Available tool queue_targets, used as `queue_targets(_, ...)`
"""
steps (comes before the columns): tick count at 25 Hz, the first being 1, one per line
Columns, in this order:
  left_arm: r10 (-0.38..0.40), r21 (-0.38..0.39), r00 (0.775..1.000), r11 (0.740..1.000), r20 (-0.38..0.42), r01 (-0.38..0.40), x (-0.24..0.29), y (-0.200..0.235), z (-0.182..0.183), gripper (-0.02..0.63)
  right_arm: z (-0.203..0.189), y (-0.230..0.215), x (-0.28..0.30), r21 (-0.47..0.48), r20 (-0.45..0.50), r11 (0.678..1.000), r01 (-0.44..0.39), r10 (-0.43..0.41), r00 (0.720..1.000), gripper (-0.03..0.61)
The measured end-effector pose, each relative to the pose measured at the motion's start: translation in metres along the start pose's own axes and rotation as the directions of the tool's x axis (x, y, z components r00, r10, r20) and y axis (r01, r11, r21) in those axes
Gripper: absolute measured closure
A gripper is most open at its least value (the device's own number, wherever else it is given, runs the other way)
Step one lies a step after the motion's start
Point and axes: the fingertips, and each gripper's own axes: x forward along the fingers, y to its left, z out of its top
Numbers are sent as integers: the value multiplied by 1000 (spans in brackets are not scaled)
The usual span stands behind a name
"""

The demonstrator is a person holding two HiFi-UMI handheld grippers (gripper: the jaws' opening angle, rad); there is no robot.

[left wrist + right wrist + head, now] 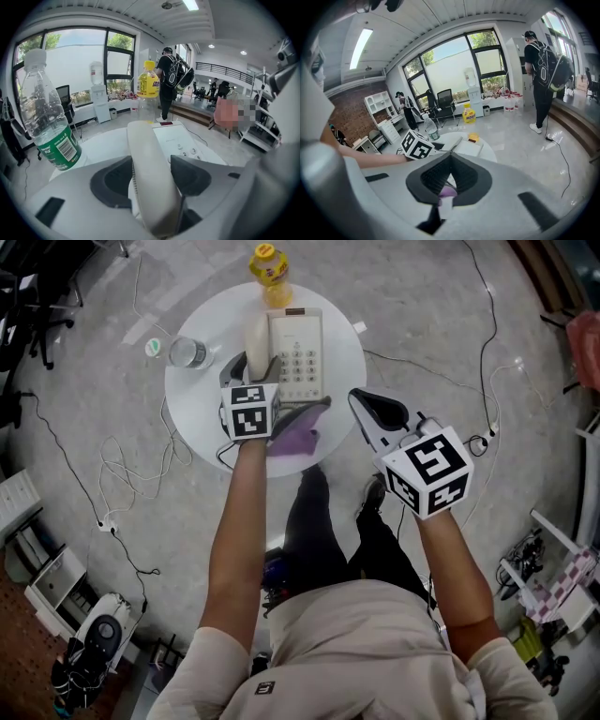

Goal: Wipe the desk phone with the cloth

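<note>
A white desk phone (302, 357) (180, 140) lies on a round white table (197, 413), its cream handset (257, 341) (149, 178) resting along the phone's left side. My left gripper (253, 367) (151, 174) stands open around the handset's near end, with a gap showing beside the left pad. My right gripper (358, 401) (449, 180) hovers at the table's near right edge, shut on a purple cloth (298, 435) (448, 191). A bit of the cloth shows between the pads. The cloth reaches left, under the left gripper's marker cube.
A yellow drink bottle (269, 268) (148, 84) stands behind the phone. A clear water bottle (187, 352) (47, 126) and a small cap (153, 347) are at the table's left. Cables (122, 474) trail over the floor. A person with a backpack (541, 70) stands off in the room.
</note>
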Motion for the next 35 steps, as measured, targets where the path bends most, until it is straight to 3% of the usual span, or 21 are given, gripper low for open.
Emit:
queue_targets(11, -89, -142, 995, 985, 51, 96, -16, 3, 6, 393, -26, 23, 31, -62, -97, 995, -75, 68, 993, 584)
queue_targets(17, -147, -246, 983, 954, 114, 171, -34, 10, 8, 394, -51, 45, 64, -152, -192, 974, -167, 136, 972, 583)
queue_targets(24, -197, -391, 949, 876, 248, 284, -68, 27, 15, 396, -100, 82, 92, -264, -374, 904, -336, 225, 900, 473)
queue_targets(31, -267, -487, 870, 742, 414, 460, -104, 30, 26, 396, -165, 104, 113, -406, -551, 798, -446, 175, 816, 387)
queue_targets(35, -309, -522, 825, 657, 473, 545, -124, 29, 31, 396, -197, 107, 126, -469, -612, 743, -478, 118, 782, 382)
